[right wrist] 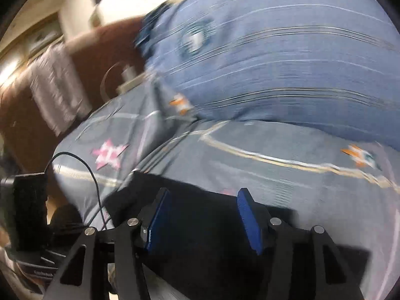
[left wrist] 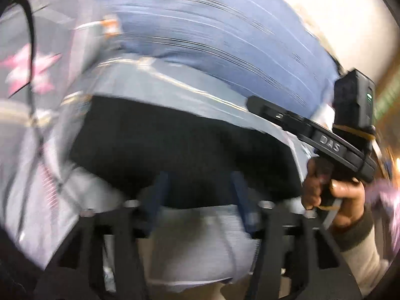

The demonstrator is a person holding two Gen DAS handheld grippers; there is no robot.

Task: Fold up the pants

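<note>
The black pants [left wrist: 175,150] lie flat on a grey-blue bedsheet [left wrist: 175,82], blurred by motion. My left gripper [left wrist: 200,185] is open, its blue pads [left wrist: 160,195] spread over the near edge of the pants. In the right wrist view the pants [right wrist: 212,237] fill the lower middle. My right gripper [right wrist: 203,200] is open, with blue pads [right wrist: 247,220] wide apart above the dark cloth. Nothing is held in either. The right gripper's body and the hand holding it [left wrist: 332,190] show at the right of the left wrist view.
A blue striped pillow or blanket [right wrist: 287,62] lies at the back of the bed. The sheet has pink star prints [right wrist: 108,153]. A black cable [right wrist: 82,165] and the left gripper's body [right wrist: 27,207] sit at left. A brown headboard [right wrist: 95,50] stands beyond.
</note>
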